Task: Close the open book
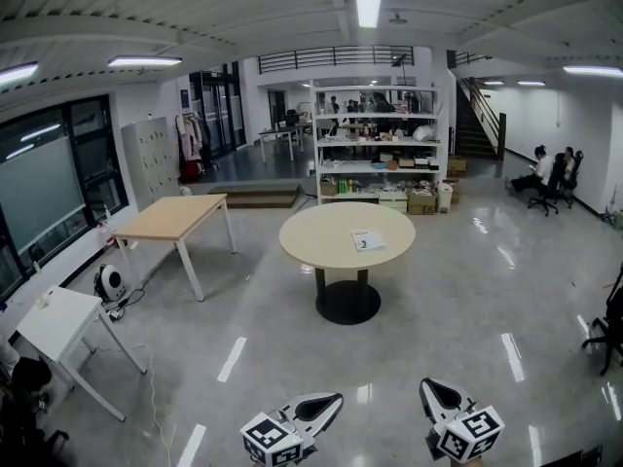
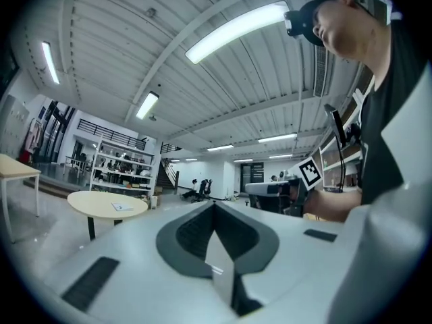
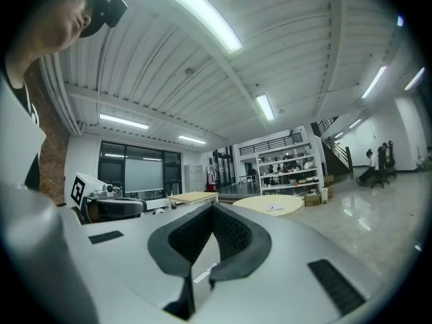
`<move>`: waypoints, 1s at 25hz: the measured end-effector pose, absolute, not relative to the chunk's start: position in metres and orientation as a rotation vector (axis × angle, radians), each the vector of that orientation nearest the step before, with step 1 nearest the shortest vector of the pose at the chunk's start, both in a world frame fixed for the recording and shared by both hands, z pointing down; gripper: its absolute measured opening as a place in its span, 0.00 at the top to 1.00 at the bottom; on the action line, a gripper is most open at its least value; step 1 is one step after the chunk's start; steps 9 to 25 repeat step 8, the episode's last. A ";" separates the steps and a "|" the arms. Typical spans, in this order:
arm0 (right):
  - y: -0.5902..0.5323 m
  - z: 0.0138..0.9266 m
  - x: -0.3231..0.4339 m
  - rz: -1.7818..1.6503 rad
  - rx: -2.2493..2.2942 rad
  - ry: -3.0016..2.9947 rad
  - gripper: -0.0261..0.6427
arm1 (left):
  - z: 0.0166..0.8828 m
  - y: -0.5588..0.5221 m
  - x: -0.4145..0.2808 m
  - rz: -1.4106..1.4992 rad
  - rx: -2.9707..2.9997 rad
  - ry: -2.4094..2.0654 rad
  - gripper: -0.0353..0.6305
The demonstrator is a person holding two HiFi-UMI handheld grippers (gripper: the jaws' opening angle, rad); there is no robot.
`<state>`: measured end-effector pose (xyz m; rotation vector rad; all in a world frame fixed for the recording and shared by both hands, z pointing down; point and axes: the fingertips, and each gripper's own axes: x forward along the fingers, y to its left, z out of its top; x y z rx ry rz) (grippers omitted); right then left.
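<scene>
Book (image 1: pixel 367 240) flat on table (image 1: pixel 311 244) — axis unclear
</scene>
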<state>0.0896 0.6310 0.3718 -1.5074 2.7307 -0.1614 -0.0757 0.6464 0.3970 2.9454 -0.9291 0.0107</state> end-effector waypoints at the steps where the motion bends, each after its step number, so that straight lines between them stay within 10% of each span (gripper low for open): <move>1: 0.632 0.371 0.090 -0.155 -1.506 2.732 0.96 | 0.399 0.647 -0.075 0.010 2.946 -0.920 0.95; 25: 0.626 0.376 0.103 -0.160 -1.500 2.733 0.96 | 0.394 0.645 -0.060 -0.019 2.897 -0.933 0.95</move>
